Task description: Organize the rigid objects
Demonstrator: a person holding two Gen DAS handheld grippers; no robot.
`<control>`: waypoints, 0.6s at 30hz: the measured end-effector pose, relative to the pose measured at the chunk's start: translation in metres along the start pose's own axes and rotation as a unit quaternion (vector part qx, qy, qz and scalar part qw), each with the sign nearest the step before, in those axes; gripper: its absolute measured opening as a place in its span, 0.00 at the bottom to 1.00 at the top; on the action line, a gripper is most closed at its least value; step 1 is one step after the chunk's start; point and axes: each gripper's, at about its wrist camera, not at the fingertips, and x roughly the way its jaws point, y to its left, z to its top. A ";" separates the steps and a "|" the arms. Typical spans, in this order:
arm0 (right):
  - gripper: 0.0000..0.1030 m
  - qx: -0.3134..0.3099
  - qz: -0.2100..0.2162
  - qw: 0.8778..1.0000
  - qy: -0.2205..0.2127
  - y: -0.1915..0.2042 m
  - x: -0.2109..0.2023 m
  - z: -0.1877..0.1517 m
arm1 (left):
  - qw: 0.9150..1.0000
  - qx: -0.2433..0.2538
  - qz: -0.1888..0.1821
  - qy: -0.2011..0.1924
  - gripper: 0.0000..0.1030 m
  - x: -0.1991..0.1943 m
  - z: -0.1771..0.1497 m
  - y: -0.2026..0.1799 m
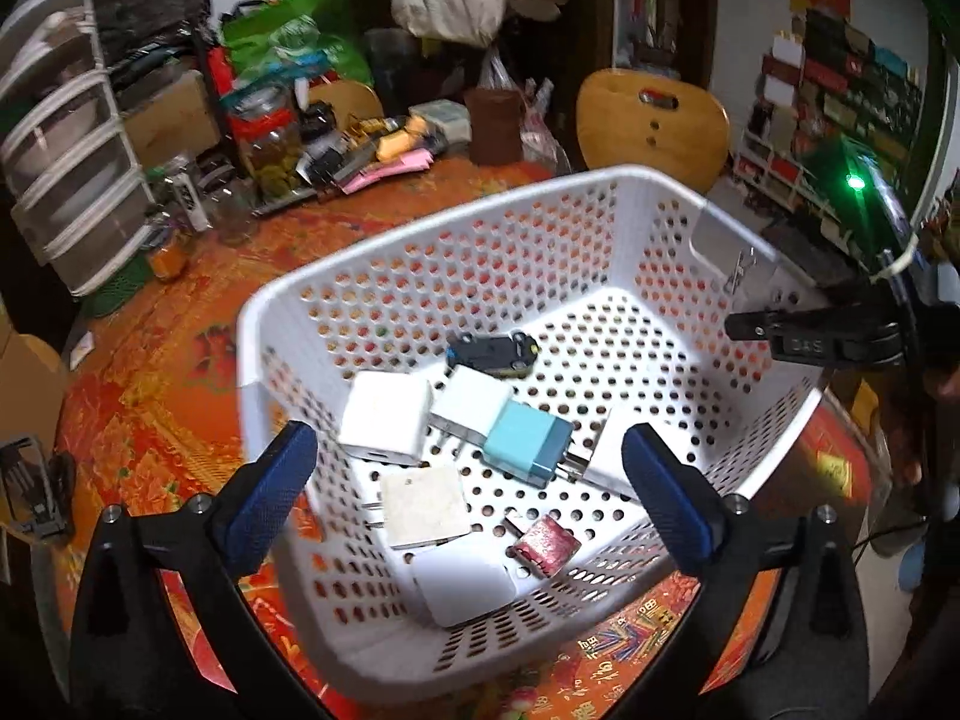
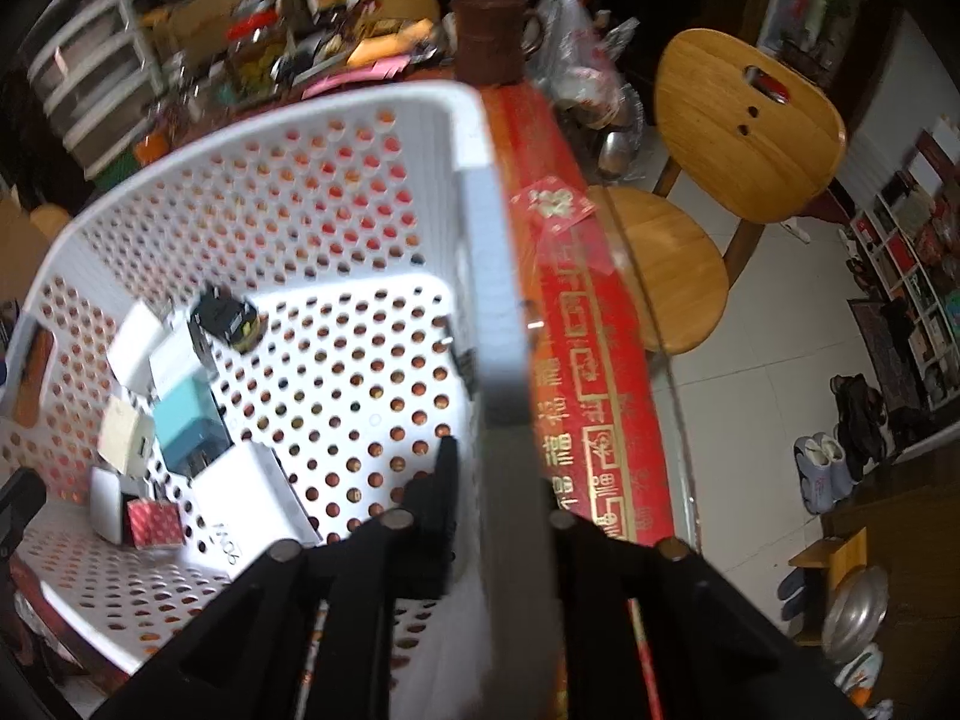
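A white perforated basket [image 1: 336, 288] stands on the red-patterned table. Inside lie several chargers: white cubes [image 1: 387, 423], a teal adapter [image 1: 528, 441], a red patterned block [image 1: 549, 543] and a small black-and-yellow toy car [image 1: 492, 353]. My left gripper [image 1: 468, 492] is open and empty, its blue pads [image 1: 273, 501] held over the basket's near side. My right gripper [image 2: 498, 468] is shut on the basket's right wall [image 2: 492, 252], one finger [image 2: 441, 480] inside and one outside. The same chargers [image 2: 186, 414] show in the right wrist view. The right gripper also shows in the left wrist view [image 1: 810, 339].
The table's far side holds jars [image 1: 273, 144], a brown mug [image 1: 493, 123], papers and clutter. A plastic drawer unit [image 1: 66, 150] stands at the left. A wooden chair [image 2: 744, 138] stands beside the table's right edge, over a tiled floor with shoes [image 2: 822, 468].
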 end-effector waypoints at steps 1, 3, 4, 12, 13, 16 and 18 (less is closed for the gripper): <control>0.27 0.006 0.002 1.000 -0.012 -0.003 -0.007 -0.001 | 1.000 -0.003 0.007 -0.013 0.98 -0.010 -0.001 0.002; 0.46 0.016 0.008 0.998 -0.055 -0.009 -0.034 -0.010 | 0.999 -0.009 0.018 -0.037 0.99 -0.029 -0.003 0.004; 0.65 0.019 0.010 0.996 -0.091 -0.011 -0.053 -0.018 | 0.998 -0.012 0.023 -0.056 0.99 -0.045 -0.006 0.005; 1.00 0.003 -0.037 0.950 -0.311 -0.003 -0.182 -0.125 | 0.986 -0.049 0.050 -0.153 0.99 -0.155 -0.064 0.001; 1.00 0.006 -0.027 0.944 -0.328 -0.001 -0.196 -0.146 | 0.984 -0.056 0.052 -0.162 0.99 -0.167 -0.077 -0.001; 1.00 0.017 -0.004 0.937 -0.350 0.009 -0.221 -0.192 | 0.978 -0.080 0.058 -0.183 0.99 -0.206 -0.119 -0.008; 1.00 0.020 0.006 0.929 -0.369 0.020 -0.238 -0.231 | 0.973 -0.093 0.059 -0.201 0.99 -0.233 -0.149 -0.013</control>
